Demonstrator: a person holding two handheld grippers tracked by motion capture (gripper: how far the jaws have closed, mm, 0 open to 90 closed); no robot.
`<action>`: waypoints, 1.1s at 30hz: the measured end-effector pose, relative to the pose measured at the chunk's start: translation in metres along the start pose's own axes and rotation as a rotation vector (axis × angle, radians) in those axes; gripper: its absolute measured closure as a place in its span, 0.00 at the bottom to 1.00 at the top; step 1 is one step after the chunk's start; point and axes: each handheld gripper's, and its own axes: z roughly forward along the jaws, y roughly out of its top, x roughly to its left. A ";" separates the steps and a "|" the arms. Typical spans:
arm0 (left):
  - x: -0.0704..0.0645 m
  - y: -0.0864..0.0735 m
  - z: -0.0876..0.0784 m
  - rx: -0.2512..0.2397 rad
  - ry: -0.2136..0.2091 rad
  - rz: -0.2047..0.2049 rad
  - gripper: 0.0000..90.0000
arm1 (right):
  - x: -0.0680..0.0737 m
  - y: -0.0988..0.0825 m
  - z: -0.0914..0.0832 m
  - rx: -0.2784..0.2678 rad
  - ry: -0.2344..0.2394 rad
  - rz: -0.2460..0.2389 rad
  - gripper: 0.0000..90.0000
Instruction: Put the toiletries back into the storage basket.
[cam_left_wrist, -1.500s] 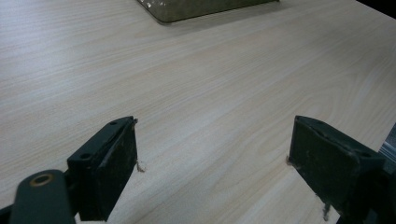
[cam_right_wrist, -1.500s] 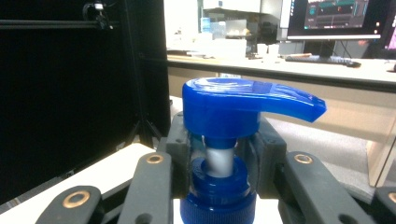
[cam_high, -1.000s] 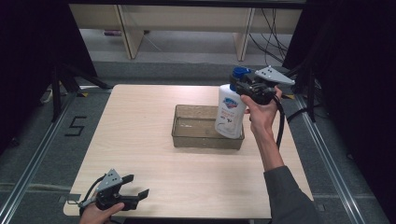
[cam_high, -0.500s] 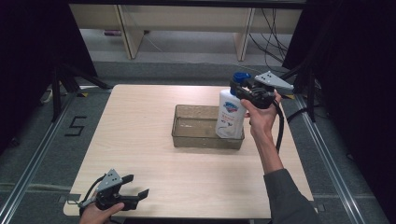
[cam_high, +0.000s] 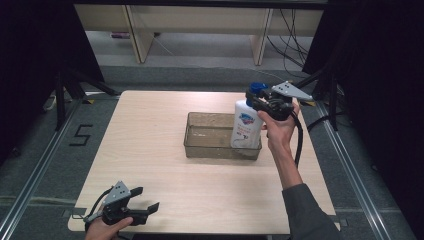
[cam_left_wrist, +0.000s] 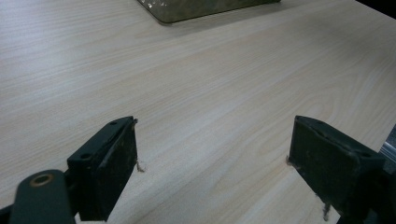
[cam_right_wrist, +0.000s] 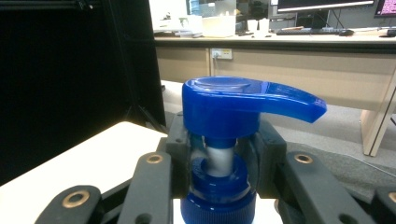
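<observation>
Your desk (cam_high: 165, 150) is a pale wood-grain slab; mid-desk sits a clear, rectangular plastic tray (cam_high: 210, 136). The white pump bottle (cam_high: 245, 127) stands upright in the tray's right end, long axis vertical, its glossy blue pump head (cam_right_wrist: 243, 105) spouting to the right in your right gripper view. Your right gripper (cam_high: 260, 102) is clamped on its neck; your left gripper (cam_high: 142, 200) rests spread wide, empty, at the near-left edge
</observation>
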 end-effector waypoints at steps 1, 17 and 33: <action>0.000 0.000 0.000 0.002 -0.002 0.000 0.16 | 0.000 0.000 0.000 0.000 0.000 0.000 0.73; -0.001 0.000 0.000 0.002 0.007 0.002 0.16 | -0.002 -0.013 -0.007 0.000 -0.008 -0.018 0.73; -0.002 0.000 -0.001 0.013 0.014 0.005 0.16 | 0.008 -0.020 -0.016 -0.027 0.000 -0.035 0.72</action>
